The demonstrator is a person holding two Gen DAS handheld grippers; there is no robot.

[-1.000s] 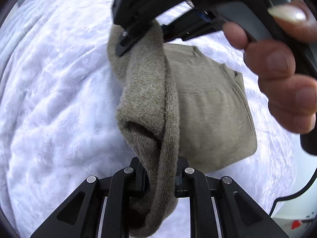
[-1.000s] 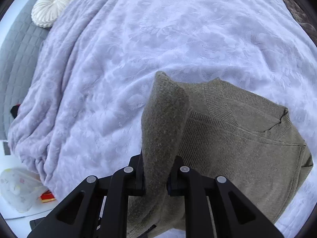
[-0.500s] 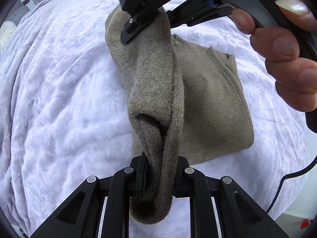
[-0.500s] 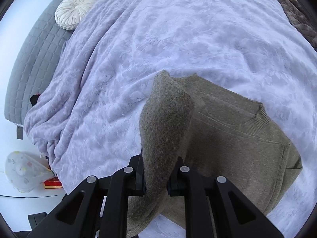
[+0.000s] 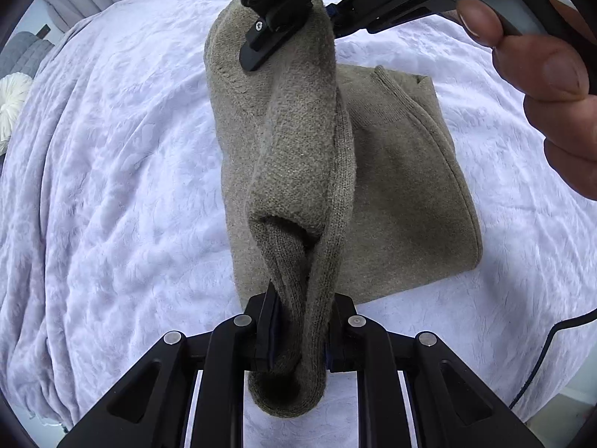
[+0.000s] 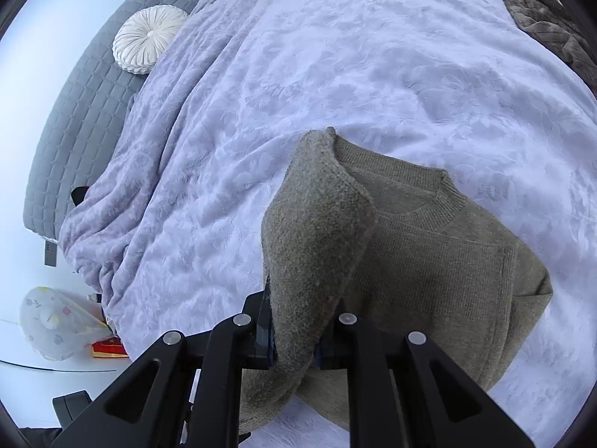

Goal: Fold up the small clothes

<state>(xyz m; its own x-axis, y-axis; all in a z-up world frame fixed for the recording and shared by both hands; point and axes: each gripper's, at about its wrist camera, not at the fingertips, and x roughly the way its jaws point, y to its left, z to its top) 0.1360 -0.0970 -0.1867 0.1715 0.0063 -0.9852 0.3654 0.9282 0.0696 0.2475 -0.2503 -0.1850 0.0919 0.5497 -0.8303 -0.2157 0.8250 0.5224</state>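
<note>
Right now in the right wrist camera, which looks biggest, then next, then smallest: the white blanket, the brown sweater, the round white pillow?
1. White blanket, covering most of the picture.
2. Brown sweater, though it sits close to the camera, which makes it look larger.
3. Round white pillow, smallest, though it lies farther away.

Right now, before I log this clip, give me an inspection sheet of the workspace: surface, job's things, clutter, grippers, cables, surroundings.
Surface: bed covered by a pale embossed blanket, wrinkled.
Job's things: olive knit sweater, body lying flat on the blanket, neckline visible; one side of it lifted off the bed between the two grippers.
Clutter: round white cushion on the grey quilted part; dark brown throw at the far edge.
Grippers: left gripper shut on the sweater's ribbed edge; right gripper shut on a fold of the sweater.
Cables: one dark cable at the right of the left wrist view.
Surroundings: patterned bag and a red item beside the bed.
</note>
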